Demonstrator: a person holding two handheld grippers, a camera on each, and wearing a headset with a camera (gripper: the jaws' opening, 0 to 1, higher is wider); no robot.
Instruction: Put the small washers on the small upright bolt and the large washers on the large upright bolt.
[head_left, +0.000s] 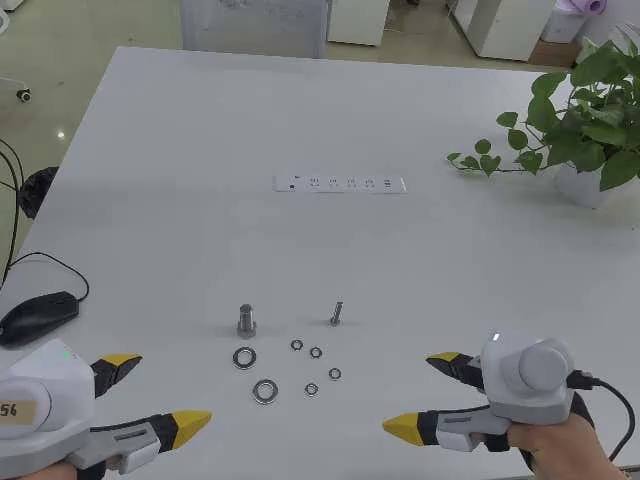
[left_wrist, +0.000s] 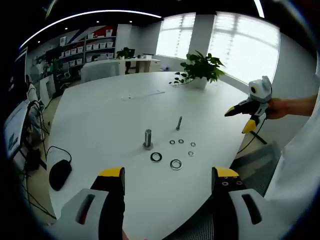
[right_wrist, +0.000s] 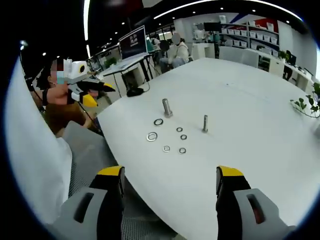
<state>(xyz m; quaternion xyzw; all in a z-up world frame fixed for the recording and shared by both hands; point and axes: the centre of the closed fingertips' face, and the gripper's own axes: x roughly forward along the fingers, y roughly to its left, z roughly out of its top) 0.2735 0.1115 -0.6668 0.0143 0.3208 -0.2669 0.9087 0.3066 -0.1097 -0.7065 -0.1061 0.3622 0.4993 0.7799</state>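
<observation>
Washers: small washers (head_left: 316, 352) and large washers (head_left: 265, 390) lie flat on the table, just before the bolts.
Bolts: large bolt (head_left: 246, 320), small bolt (head_left: 336, 314), both upright.
Jaws: left gripper (head_left: 160, 392), right gripper (head_left: 412, 392), both apart, empty.
Risk: washers, seemingly thin, may skid when pinched; a nudged small bolt could topple.

white table (head_left: 200, 150) | large bolt (head_left: 246, 320); small bolt (head_left: 336, 314) | large washers (head_left: 244, 357); small washers (head_left: 316, 352) | power strip (head_left: 340, 184), apparently | mouse (head_left: 38, 316) | potted plant (head_left: 585, 150)
</observation>
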